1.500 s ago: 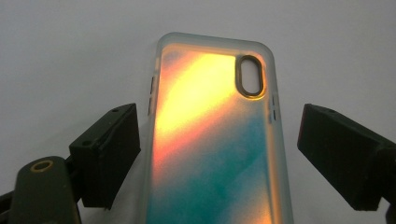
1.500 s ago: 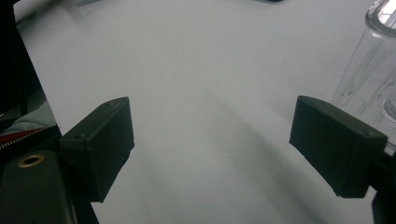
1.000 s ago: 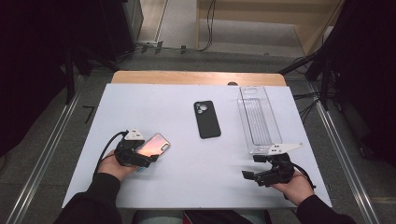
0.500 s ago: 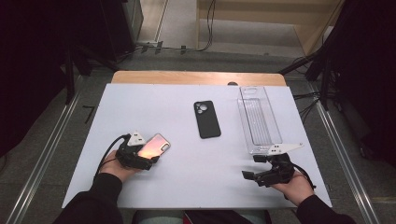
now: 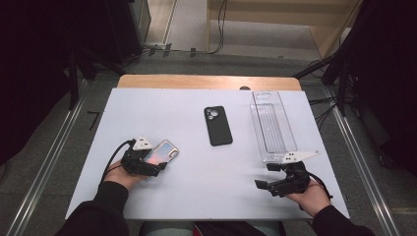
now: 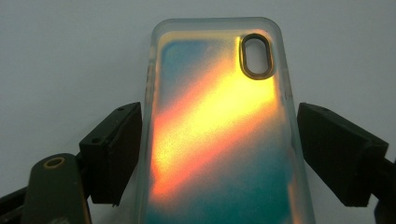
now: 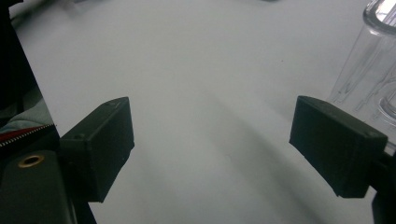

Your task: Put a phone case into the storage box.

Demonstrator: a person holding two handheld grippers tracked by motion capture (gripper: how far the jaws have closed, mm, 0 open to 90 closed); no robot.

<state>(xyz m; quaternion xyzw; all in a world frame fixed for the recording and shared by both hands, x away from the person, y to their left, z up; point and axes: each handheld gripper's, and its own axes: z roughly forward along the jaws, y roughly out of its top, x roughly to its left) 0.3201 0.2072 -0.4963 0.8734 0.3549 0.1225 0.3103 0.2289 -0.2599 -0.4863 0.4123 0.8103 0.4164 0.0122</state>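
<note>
An iridescent orange-and-teal phone case (image 6: 215,93) lies back up on the white table, at the front left in the high view (image 5: 164,151). My left gripper (image 5: 156,164) reaches over its near end. Both pads (image 6: 114,154) flank the long sides very closely, a hair of space showing on the right, and the jaws stand wide (image 6: 219,140). My right gripper (image 5: 264,176) rests at the front right, pointing left, open (image 7: 212,144) over bare table. A black phone case (image 5: 218,126) lies at the table's middle.
A long clear plastic tray (image 5: 273,125) lies at the right, just beyond my right gripper; its corner shows in the right gripper view (image 7: 369,70). The white table (image 5: 196,196) ends close to both hands. Cables trail from each gripper.
</note>
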